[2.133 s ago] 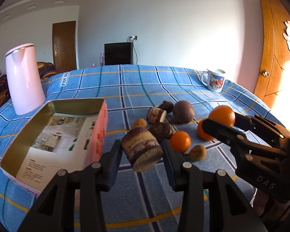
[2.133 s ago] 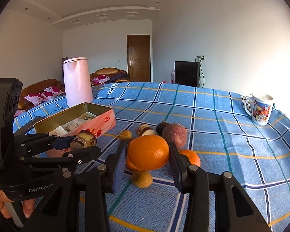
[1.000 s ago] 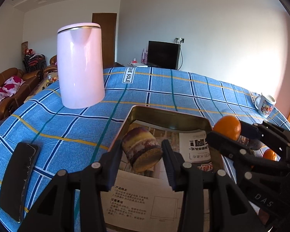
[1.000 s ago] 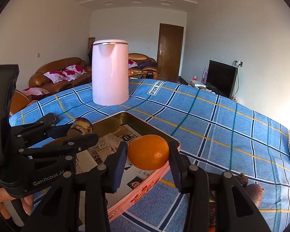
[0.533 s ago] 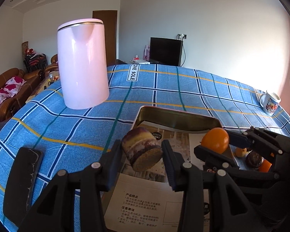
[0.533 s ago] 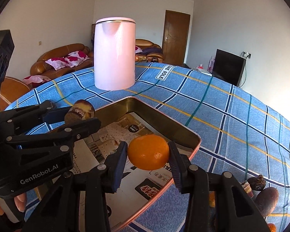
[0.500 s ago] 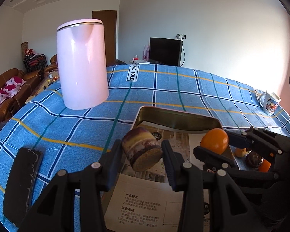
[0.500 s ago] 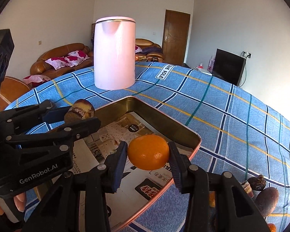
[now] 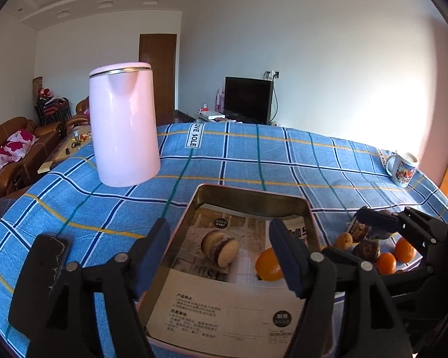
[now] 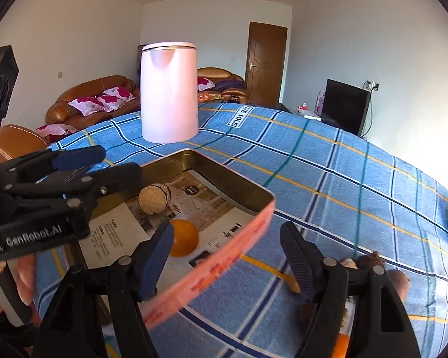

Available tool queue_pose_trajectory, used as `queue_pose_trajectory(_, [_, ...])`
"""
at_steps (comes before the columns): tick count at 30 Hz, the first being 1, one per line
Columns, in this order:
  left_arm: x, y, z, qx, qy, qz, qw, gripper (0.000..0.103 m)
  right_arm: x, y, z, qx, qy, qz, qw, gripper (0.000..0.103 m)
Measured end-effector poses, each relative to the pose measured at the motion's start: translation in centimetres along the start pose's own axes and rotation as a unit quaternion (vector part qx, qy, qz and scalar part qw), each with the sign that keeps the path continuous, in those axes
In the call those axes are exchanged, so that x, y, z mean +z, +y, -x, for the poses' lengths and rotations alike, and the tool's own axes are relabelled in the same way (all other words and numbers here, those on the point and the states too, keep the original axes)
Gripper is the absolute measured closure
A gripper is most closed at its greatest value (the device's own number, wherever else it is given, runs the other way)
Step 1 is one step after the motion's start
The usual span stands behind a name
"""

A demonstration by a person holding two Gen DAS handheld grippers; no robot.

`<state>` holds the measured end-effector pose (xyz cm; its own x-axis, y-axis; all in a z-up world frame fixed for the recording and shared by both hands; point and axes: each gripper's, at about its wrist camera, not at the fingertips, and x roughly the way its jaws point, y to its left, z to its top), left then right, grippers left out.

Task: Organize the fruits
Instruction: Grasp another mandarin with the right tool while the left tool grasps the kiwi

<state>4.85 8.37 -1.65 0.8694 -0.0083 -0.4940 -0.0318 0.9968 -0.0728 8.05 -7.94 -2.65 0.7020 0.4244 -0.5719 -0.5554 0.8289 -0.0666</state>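
Note:
A pink-walled metal tin (image 9: 251,193) lined with printed paper sits on the blue checked tablecloth. Inside lie a brown banded cake-like piece (image 9: 219,247) and an orange (image 9: 268,265); both also show in the right wrist view, the piece (image 10: 153,198) and the orange (image 10: 183,242). My left gripper (image 9: 221,253) is open and empty above the tin. My right gripper (image 10: 227,256) is open and empty over the tin's near wall (image 10: 224,264). More oranges and dark fruits (image 9: 370,250) lie on the cloth right of the tin.
A tall pink kettle (image 9: 122,125) stands behind the tin. A black phone (image 9: 41,271) lies at the left. A printed mug (image 9: 403,168) stands at the far right. Sofas and a TV are beyond the table.
Both grippers opened. The brown piece and the orange dropped from the jaws into the tin. The right gripper has shifted right toward the tin's wall.

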Motion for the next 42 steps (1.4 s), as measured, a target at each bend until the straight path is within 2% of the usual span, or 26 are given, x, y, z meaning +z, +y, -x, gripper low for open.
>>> queue_pose_trajectory(3, [-0.3,-1.9,0.9,-0.021,-0.006,-0.009,0.9997,0.027,-1.7,-2.9,2.9,-0.023,-0.012,-0.022,0.999,0.028])
queue_pose_trajectory(7, [-1.0,-5.3,1.3,-0.053,-0.002,-0.033,0.9981,0.027,-4.3,-7.2,6.4,-0.077,-0.02,-0.055,0.995,0.028])
queue_pose_trajectory(10, [-1.6,-7.7,0.9,-0.075,0.009,-0.048,0.996,0.027,-6.1,-10.1,7.8,-0.116,-0.008,-0.078,0.99,0.028])
queue_pose_trajectory(14, [-2.4,-10.4,0.2,-0.096,0.03,-0.063,0.993,0.027,-7.6,-12.7,7.8,-0.129,0.015,-0.108,0.986,0.028])
queue_pose_trajectory(22, [-4.1,-14.1,0.2,-0.128,0.053,-0.085,0.9867,0.027,-8.7,-14.1,6.0,-0.1,0.065,-0.13,0.984,0.03])
queue_pose_trajectory(25, [-4.7,-15.2,0.3,-0.143,0.062,-0.093,0.9834,0.027,-9.0,-14.1,5.4,-0.071,0.079,-0.132,0.986,0.053])
queue_pose_trajectory(26, [-4.9,-15.5,0.3,-0.147,0.064,-0.095,0.9824,0.027,-9.1,-13.9,5.4,-0.077,0.08,-0.126,0.986,0.054])
queue_pose_trajectory(29, [-5.3,-16.3,0.3,-0.153,0.07,-0.101,0.9804,0.027,-9.3,-13.5,6.5,-0.079,0.06,-0.122,0.988,0.055])
queue_pose_trajectory(34, [-5.9,-17.6,0.1,-0.163,0.085,-0.108,0.9771,0.028,-10.1,-14.4,8.6,-0.094,0.022,-0.149,0.984,0.055])
queue_pose_trajectory(36, [-6.2,-18.3,0.0,-0.168,0.092,-0.111,0.9752,0.035,-10.3,-14.8,8.8,-0.096,0.02,-0.154,0.983,0.055])
queue_pose_trajectory(37, [-6.3,-18.5,0.0,-0.172,0.096,-0.112,0.9741,0.042,-10.3,-15.0,8.8,-0.09,0.018,-0.159,0.983,0.054])
queue_pose_trajectory(40, [-6.7,-19.2,-0.1,-0.175,0.103,-0.117,0.9722,0.045,-10.2,-15.2,8.8,-0.084,0.015,-0.165,0.983,0.054])
queue_pose_trajectory(42, [-6.8,-19.6,-0.3,-0.178,0.109,-0.119,0.9707,0.051,-10.2,-15.4,8.7,-0.082,0.013,-0.169,0.982,0.054])
